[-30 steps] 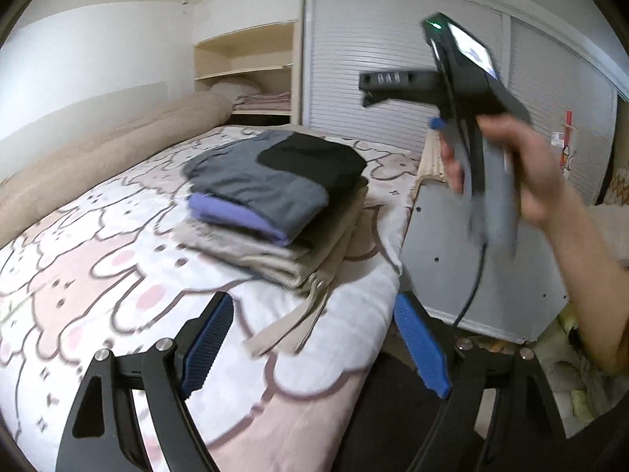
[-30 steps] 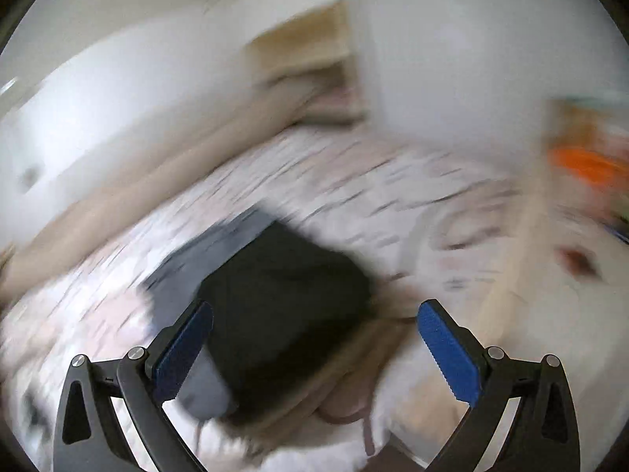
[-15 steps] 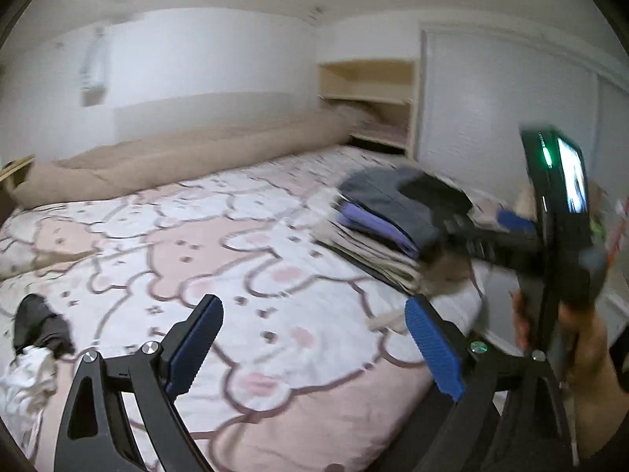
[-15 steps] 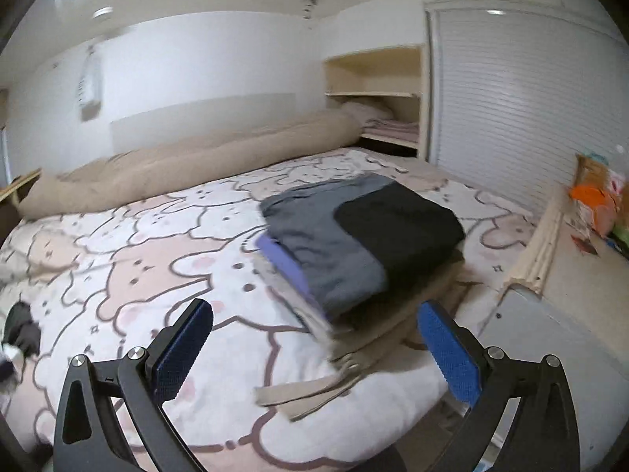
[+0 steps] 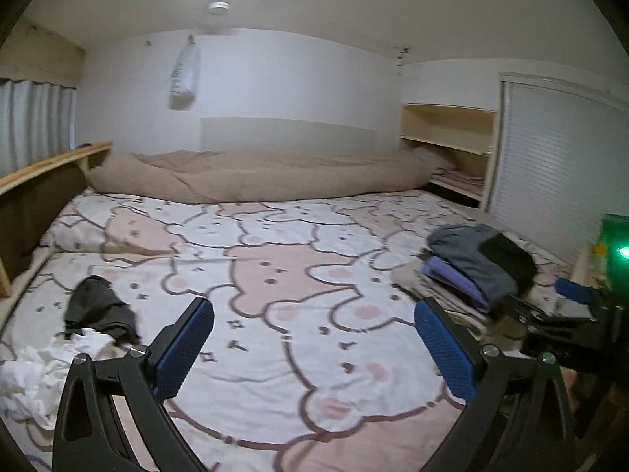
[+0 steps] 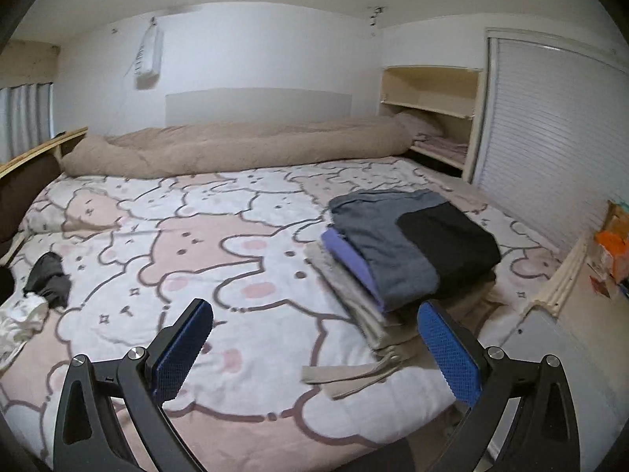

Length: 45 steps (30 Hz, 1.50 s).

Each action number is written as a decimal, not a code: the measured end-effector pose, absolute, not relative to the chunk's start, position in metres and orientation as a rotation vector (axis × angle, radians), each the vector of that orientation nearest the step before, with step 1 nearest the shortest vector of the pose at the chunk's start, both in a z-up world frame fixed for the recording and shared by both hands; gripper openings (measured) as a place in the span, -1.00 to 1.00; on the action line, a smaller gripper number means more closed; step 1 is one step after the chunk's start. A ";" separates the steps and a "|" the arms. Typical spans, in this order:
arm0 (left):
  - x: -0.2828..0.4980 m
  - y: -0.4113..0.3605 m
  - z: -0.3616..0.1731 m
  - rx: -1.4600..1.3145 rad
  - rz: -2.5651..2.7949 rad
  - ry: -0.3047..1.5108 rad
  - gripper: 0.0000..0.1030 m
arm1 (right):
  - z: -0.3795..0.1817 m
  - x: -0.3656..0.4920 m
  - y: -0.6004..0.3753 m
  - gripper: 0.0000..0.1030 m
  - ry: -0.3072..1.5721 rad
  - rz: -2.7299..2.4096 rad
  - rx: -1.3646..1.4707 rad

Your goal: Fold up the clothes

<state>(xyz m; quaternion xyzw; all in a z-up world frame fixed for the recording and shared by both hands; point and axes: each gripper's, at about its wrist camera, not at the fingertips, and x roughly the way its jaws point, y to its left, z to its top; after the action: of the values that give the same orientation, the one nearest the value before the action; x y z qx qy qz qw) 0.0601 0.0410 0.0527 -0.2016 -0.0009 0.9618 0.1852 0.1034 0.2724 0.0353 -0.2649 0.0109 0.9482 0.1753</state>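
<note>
Folded clothes (image 6: pixel 405 255) sit in a neat stack near the right edge of the bed (image 6: pixel 243 244), a black piece on top beside a grey one, then purple and beige layers beneath, with a beige strap trailing off the stack toward the bed's front edge. In the left wrist view the same stack (image 5: pixel 475 271) lies to the right, partly behind the right gripper (image 5: pixel 550 314), which enters from that side and shows a green light. Its own camera shows the right gripper (image 6: pixel 314 354) with blue pads spread wide and nothing between them, hovering above the bedsheet just in front of the stack. The left gripper (image 5: pixel 318 350) is likewise spread wide and empty over the middle of the front edge. Unfolded garments wait near the bed's left edge: a dark crumpled garment (image 5: pixel 98 310) touching a white crumpled garment (image 5: pixel 43 369). A rolled beige duvet (image 6: pixel 236 145) runs along the far edge, and a wooden shelf (image 6: pixel 428 126) stands past the far right corner.
</note>
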 end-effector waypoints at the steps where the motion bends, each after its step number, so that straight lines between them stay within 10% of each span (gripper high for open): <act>1: 0.059 0.038 0.054 -0.562 2.727 -0.007 0.99 | 0.037 0.103 0.268 1.00 0.007 2.695 -0.748; 45: 0.045 0.033 0.028 -0.777 2.811 0.005 0.99 | 0.028 0.077 0.270 1.00 -0.006 2.698 -0.894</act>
<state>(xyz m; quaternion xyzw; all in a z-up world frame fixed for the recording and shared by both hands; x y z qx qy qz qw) 0.0451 0.0333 0.0280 -0.2647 0.0016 0.9578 0.1123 0.0773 0.2698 0.0283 -0.3111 -0.0021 0.9386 0.1489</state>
